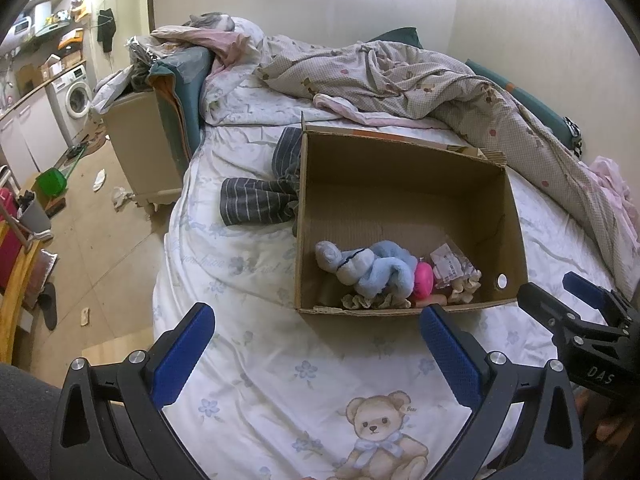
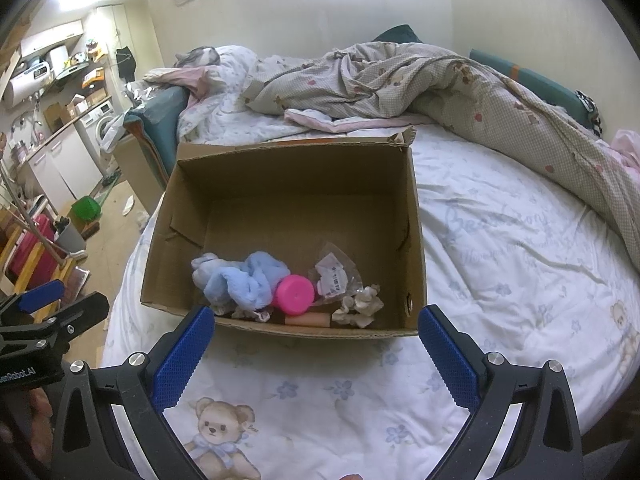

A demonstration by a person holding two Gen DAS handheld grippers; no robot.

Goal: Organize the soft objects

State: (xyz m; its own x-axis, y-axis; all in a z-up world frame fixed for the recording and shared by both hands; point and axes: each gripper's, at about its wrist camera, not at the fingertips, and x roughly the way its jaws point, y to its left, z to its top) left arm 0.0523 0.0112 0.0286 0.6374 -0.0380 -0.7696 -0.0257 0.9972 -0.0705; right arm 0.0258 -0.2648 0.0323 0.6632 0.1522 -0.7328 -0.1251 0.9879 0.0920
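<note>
An open cardboard box (image 1: 400, 184) (image 2: 296, 184) sits on the bed. Inside at its near end lie a light blue plush cloth (image 1: 372, 272) (image 2: 244, 280), a pink round toy (image 1: 423, 280) (image 2: 295, 294), a clear plastic packet (image 1: 450, 266) (image 2: 336, 278) and beige frilly fabric (image 1: 368, 302) (image 2: 360, 308). A dark striped garment (image 1: 260, 200) lies on the sheet left of the box. My left gripper (image 1: 316, 348) is open and empty, just short of the box's near wall. My right gripper (image 2: 316, 348) is open and empty, also in front of the box.
A rumpled checked quilt (image 1: 420, 76) (image 2: 420, 80) lies behind and to the right of the box. Pillows (image 1: 236, 40) are at the bed's head. A cluttered floor (image 1: 92, 220), a washing machine (image 1: 74, 96) and a bedside cabinet (image 1: 140, 152) are to the left.
</note>
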